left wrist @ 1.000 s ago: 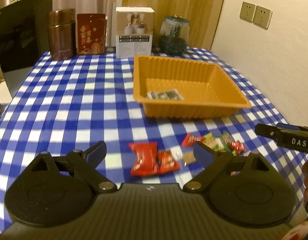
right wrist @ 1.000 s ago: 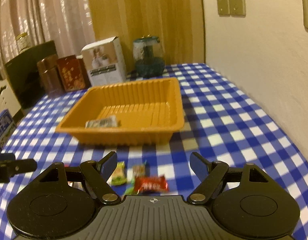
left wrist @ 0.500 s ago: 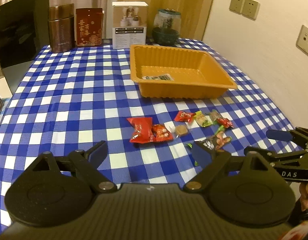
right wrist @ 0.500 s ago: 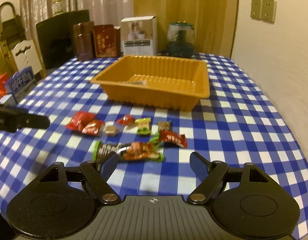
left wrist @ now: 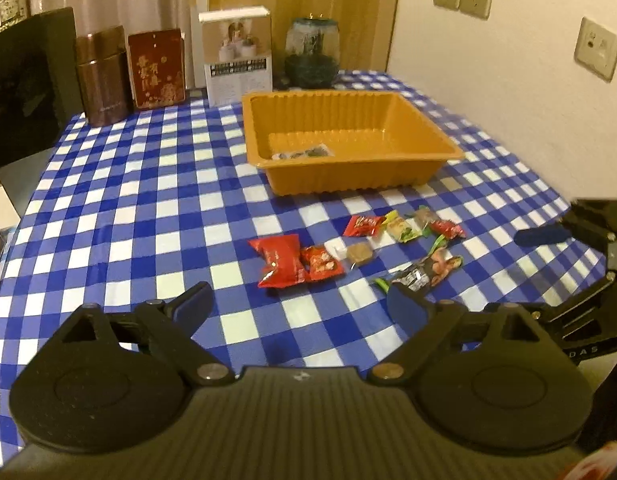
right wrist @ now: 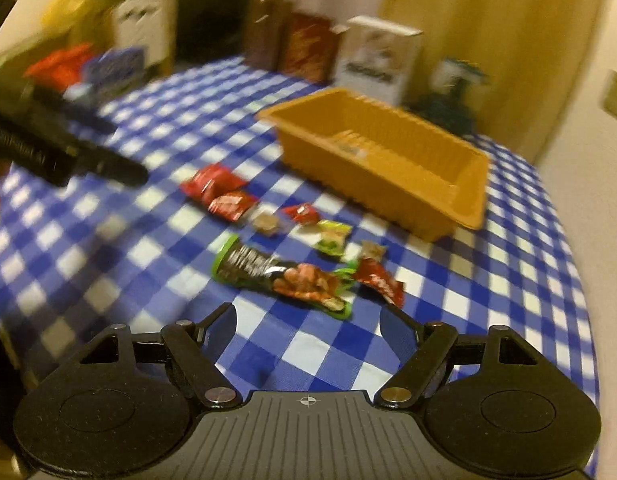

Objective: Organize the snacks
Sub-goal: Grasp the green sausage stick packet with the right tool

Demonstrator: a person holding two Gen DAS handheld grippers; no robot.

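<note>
Snacks [left wrist: 360,248] lie loose on checked table [left wrist: 128,200], near side of orange tray [left wrist: 448,148]; one packet [left wrist: 304,154] inside tray. Left gripper [left wrist: 300,304] and right gripper [right wrist: 308,326] both hover above table, jaws apart, nothing between them.

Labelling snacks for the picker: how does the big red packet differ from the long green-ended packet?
The big red packet is squat and plain red; the long green-ended packet is elongated, dark with a food picture. The red one touches a smaller red packet; the long one lies nearer the right gripper. Both lie flat on the checked cloth, outside the orange tray.
</note>
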